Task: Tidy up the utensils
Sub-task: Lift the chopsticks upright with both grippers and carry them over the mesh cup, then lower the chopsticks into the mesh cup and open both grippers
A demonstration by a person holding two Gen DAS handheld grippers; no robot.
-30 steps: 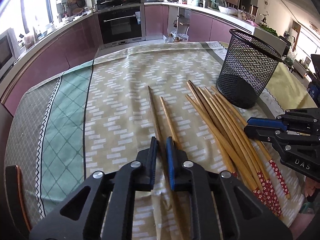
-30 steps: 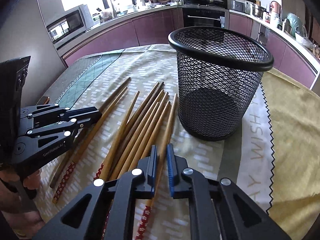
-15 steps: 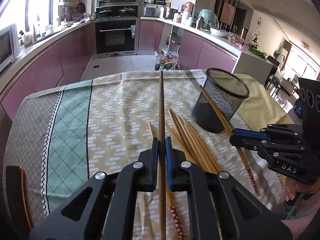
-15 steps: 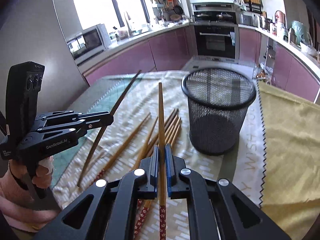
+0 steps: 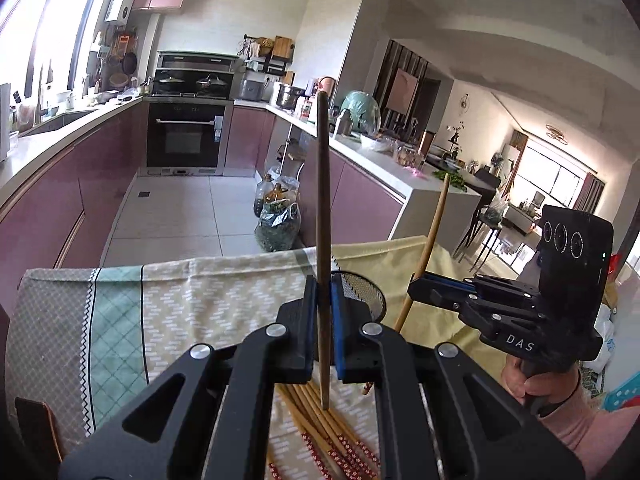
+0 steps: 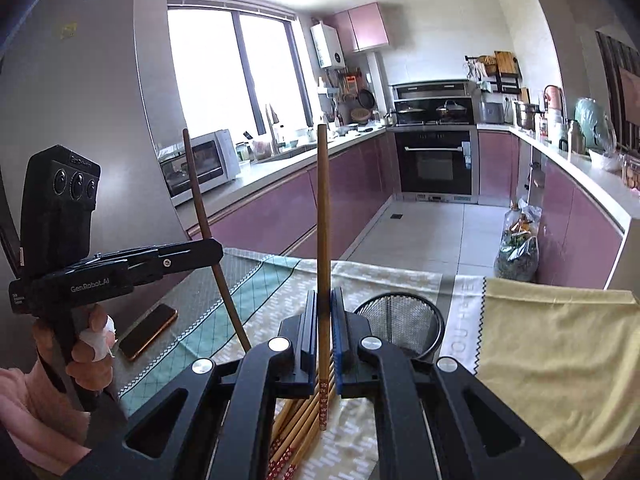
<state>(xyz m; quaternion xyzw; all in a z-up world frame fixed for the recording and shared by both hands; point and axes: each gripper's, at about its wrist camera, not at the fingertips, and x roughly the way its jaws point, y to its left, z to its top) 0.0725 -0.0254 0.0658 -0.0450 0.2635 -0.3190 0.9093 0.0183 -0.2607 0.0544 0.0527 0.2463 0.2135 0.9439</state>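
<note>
Both chopsticks have gone from a slant to nearly upright, lifted well above the mesh basket [image 6: 400,326], and both cameras now look over the table's far edge into the kitchen instead of down at the cloth.

The left gripper [image 5: 323,320] is clamped on a dark chopstick [image 5: 323,200], taken low on the shaft so that only a short stub hangs beneath the pads while most of its length stands above. The right gripper [image 6: 323,320] pinches a lighter chopstick [image 6: 323,220] the same way, its red flowered end pointing down below the jaws. Each stick sits above and on the near side of the basket, whose rim peeks out just beyond the fingertips. The remaining chopsticks [image 6: 296,420] lie in a loose bundle on the tablecloth [image 6: 280,288], on the near side of the basket. A phone [image 6: 149,331] rests well off to the basket's left.

These sticks look light, stiff and smooth. I'd judge that a narrow pinch lets them pivot or slide between the pads, so a hold nearer the middle would steady them better than this low one. They seem unlikely to break, and a drop into the basket should suit them. The mesh looks light too, so a stick knocking the rim could tip or shove it.
</note>
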